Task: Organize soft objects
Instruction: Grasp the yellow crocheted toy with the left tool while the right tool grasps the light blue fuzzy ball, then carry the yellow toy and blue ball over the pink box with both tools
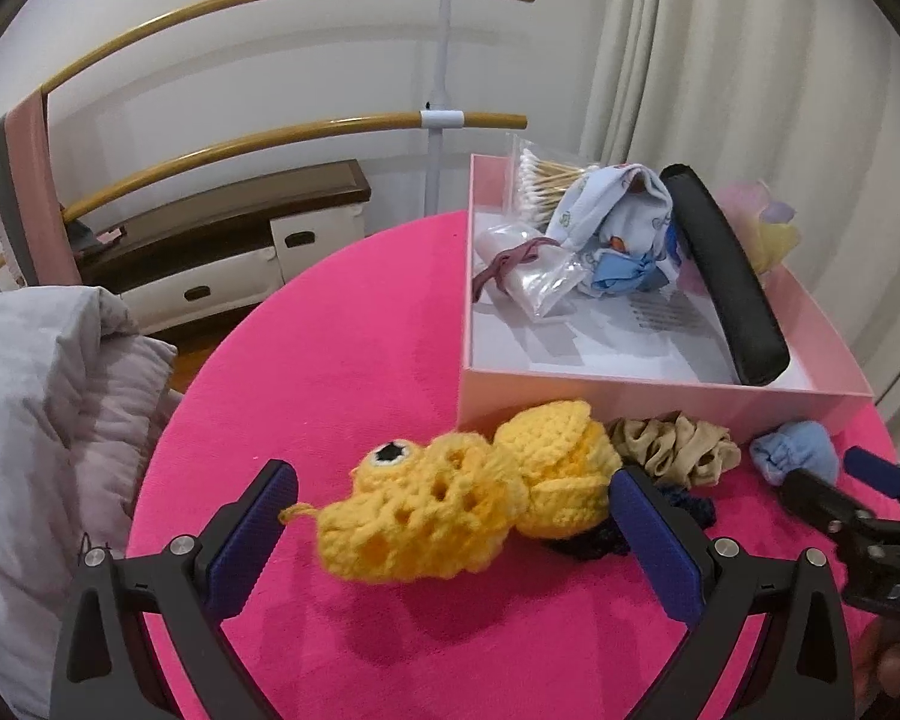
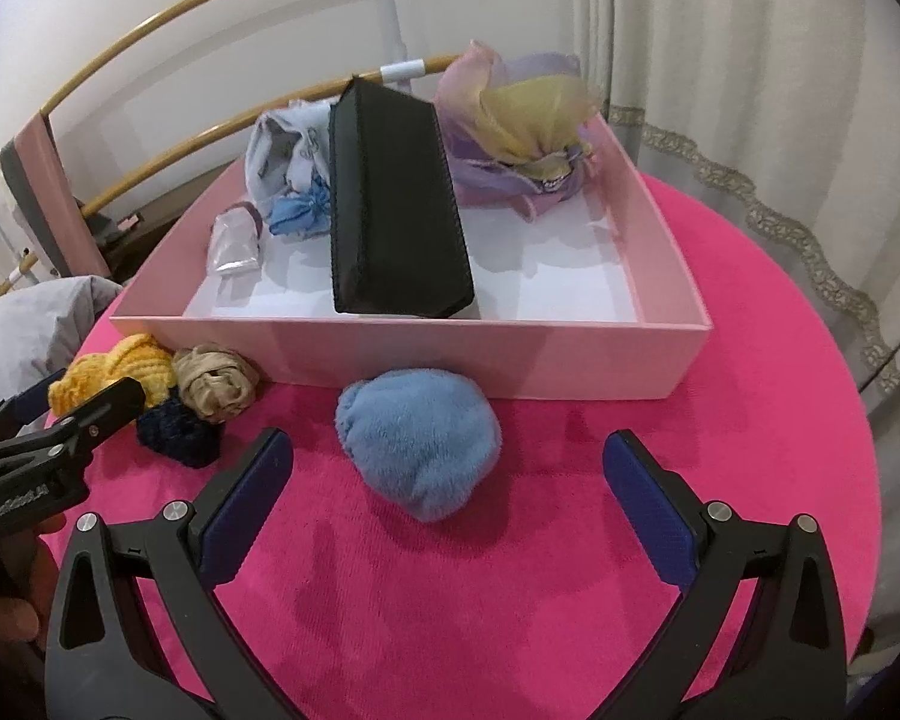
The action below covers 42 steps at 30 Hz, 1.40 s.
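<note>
A yellow crochet toy (image 1: 468, 498) lies on the pink round table (image 1: 342, 360) between the jaws of my open left gripper (image 1: 450, 516), untouched by either pad; it also shows in the right wrist view (image 2: 114, 369). A beige scrunchie (image 1: 672, 447) and a dark blue scrunchie (image 2: 177, 429) lie beside it. A fluffy blue ball (image 2: 420, 441) lies just ahead of my open, empty right gripper (image 2: 450, 486). The pink box (image 2: 426, 357) behind holds a black case (image 2: 390, 204), a pastel tulle bundle (image 2: 522, 126), blue cloths (image 1: 618, 222) and bags.
Cotton swabs (image 1: 549, 183) and a plastic bag (image 1: 528, 270) sit in the box's far corner. A grey pillow (image 1: 36, 432) lies left of the table. Wooden rails (image 1: 270, 6), a drawer unit (image 1: 222, 240) and curtains (image 2: 750, 90) stand behind.
</note>
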{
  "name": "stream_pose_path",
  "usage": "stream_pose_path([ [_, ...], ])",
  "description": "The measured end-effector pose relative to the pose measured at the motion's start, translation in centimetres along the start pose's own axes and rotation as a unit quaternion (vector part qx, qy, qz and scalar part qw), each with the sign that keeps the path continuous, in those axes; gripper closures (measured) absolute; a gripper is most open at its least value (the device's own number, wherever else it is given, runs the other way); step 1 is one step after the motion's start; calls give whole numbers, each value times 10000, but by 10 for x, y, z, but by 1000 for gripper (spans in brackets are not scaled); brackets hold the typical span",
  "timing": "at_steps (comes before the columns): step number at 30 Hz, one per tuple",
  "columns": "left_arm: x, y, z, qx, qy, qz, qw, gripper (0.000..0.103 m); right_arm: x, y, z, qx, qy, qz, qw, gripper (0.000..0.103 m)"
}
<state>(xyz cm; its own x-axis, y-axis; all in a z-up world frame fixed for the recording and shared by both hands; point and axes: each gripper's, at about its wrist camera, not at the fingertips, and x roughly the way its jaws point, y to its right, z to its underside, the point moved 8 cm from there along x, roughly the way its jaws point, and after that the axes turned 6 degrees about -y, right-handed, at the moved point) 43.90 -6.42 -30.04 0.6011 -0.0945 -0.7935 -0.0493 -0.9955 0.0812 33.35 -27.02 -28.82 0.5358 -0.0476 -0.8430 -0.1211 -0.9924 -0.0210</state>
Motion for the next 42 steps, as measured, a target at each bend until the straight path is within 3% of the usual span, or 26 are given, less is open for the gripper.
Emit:
stream_pose_path([
  [3, 5, 2, 0, -20, -6, 67, 10000, 3, 9, -3, 1, -30, -66, -21, 10000, 3],
  [5, 9, 1, 1, -97, -77, 177, 9998, 20, 16, -2, 1, -36, -109, 18, 9999, 20],
  [9, 11, -1, 3, -182, -167, 395, 9989, 38, 15, -5, 0, -148, -25, 117, 9998, 43],
  [10, 11, -2, 3, -190, -180, 409, 9988, 44, 15, -6, 0, -172, -16, 102, 9998, 54],
  [11, 10, -2, 4, -199, -184, 428, 9987, 50, 14, -6, 0, -175, -10, 91, 9998, 57],
  [16, -1, -9, 7, -227, -141, 371, 9990, 62, 7, -2, 5, -74, 28, -9, 10000, 59],
  [20, -17, -12, 14, -228, -80, 281, 9993, 65, -1, 2, 10, -27, 48, -31, 10000, 60],
  [27, -48, -17, 26, -178, 89, 64, 9998, 66, -16, 9, 18, 30, 124, -44, 9999, 60],
  [42, -117, 1, 54, 88, 313, 115, 9994, 66, -63, -5, 31, -96, 427, -127, 9990, 60],
])
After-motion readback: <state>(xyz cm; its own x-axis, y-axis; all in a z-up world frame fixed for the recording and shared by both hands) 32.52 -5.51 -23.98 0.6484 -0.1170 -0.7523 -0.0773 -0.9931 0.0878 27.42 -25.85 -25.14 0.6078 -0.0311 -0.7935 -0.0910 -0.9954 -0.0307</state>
